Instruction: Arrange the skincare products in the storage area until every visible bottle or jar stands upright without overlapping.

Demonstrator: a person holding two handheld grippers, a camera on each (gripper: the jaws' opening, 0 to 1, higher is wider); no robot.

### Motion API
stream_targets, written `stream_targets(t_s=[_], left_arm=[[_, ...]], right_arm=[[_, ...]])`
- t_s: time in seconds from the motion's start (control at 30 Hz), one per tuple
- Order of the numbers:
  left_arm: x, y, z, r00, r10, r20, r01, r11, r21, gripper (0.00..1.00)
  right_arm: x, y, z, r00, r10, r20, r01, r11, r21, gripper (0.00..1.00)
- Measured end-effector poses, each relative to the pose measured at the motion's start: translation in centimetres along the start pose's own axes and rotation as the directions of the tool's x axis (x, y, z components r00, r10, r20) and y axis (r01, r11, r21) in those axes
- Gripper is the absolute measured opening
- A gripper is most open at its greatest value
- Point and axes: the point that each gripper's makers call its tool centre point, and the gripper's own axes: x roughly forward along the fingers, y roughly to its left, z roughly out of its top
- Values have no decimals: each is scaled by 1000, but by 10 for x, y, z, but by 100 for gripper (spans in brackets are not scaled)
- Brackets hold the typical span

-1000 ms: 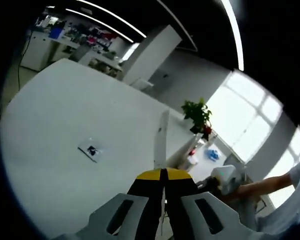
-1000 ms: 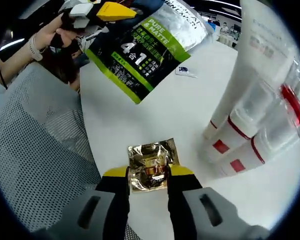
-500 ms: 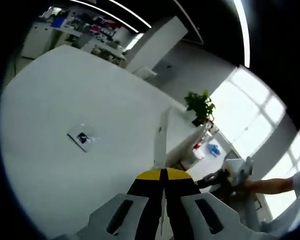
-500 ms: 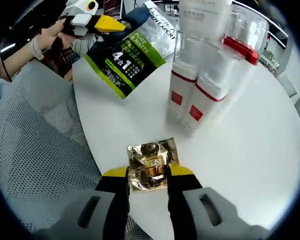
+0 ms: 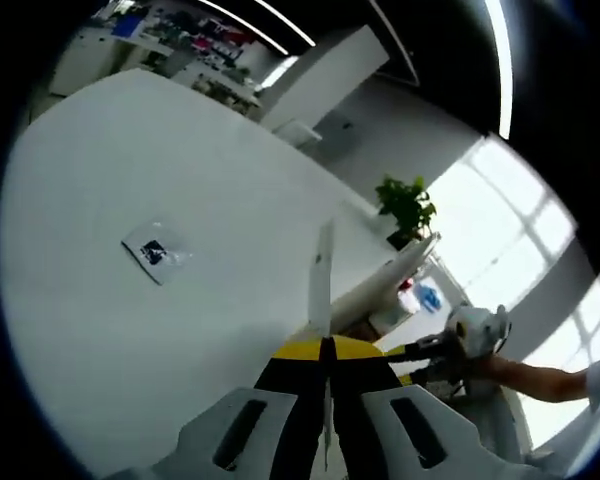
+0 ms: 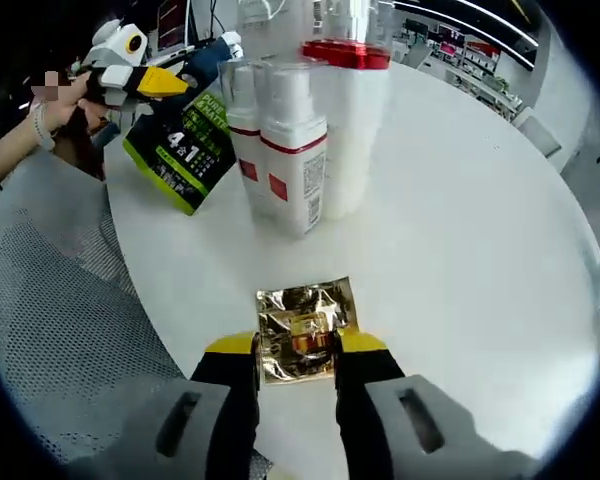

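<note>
On the round white counter (image 6: 460,250), a cluster of white pump bottles (image 6: 295,150) with red bands already stands upright. Two sachets remain off the counter: the right hand-held gripper (image 6: 296,352) clamps a gold foil sachet (image 6: 298,330), while the left hand-held gripper (image 6: 165,82) pinches a black-and-green pouch (image 6: 185,140) just beside the bottles. A small loose packet (image 5: 152,252) lies apart, and a grey mesh chair (image 6: 60,330) sits at the counter's edge.
</note>
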Motion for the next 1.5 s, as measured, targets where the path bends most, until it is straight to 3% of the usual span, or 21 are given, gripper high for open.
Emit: stream_targets(t_s=[0.3,0.7,1.13,1.5], left_arm=[[1,9,-3,1000,19,1,-19,999,-36,0],[3,18,-4,999,44,-5,-45,998,-38,0],[6,31,-11,994,105,-32,-105,994,23,0],[9,38,-16,990,136,-48,-133,989,69,0]], right_arm=[[-10,38,33,993,70,97,-71,998,3,26],[-8,101,94,958,195,209,-178,979,-99,24],[16,118,135,946,182,267,-151,980,-132,23],[42,115,131,969,135,206,-103,982,-155,25]])
